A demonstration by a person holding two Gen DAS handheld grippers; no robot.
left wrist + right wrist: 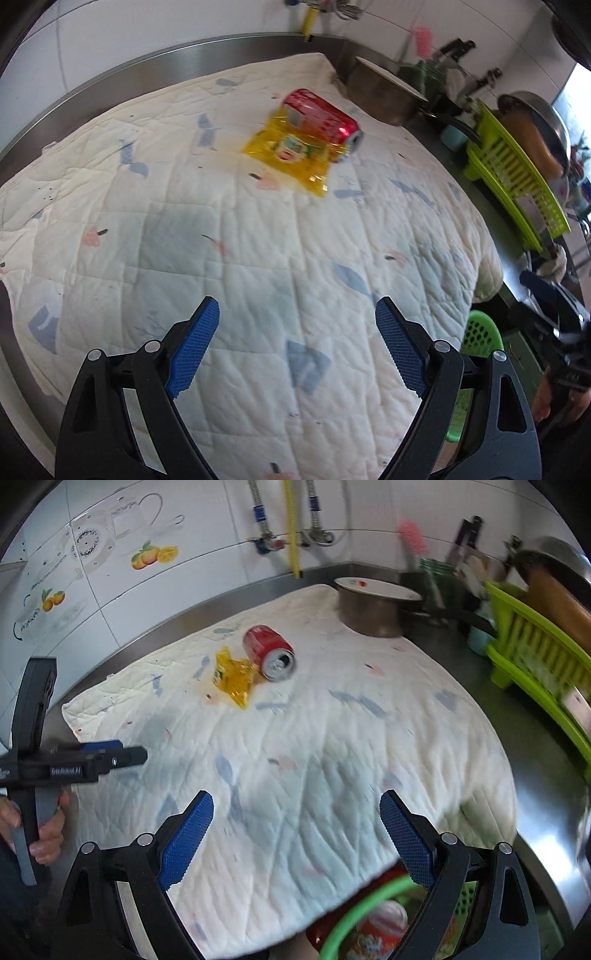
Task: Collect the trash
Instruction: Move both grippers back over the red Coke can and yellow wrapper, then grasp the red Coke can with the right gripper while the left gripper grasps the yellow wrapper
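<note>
Kitchen desk here is steel with a white quilted cloth (258, 229) spread over it. Both the left gripper (297, 317) and right gripper (296, 808) are hanging over it with jaws spread wide, nothing in them. Further out, a red can (269, 651) is lying touching a yellow wrapper (232, 679), both still uncollected. Green basket (354, 904) at the near edge is already holding some trash. Tiled wall behind.

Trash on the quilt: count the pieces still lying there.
2. A red can lies on its side near the quilt's far edge, and a yellow wrapper lies beside and partly under it. More trash already sits in the green basket below the near edge.
</note>
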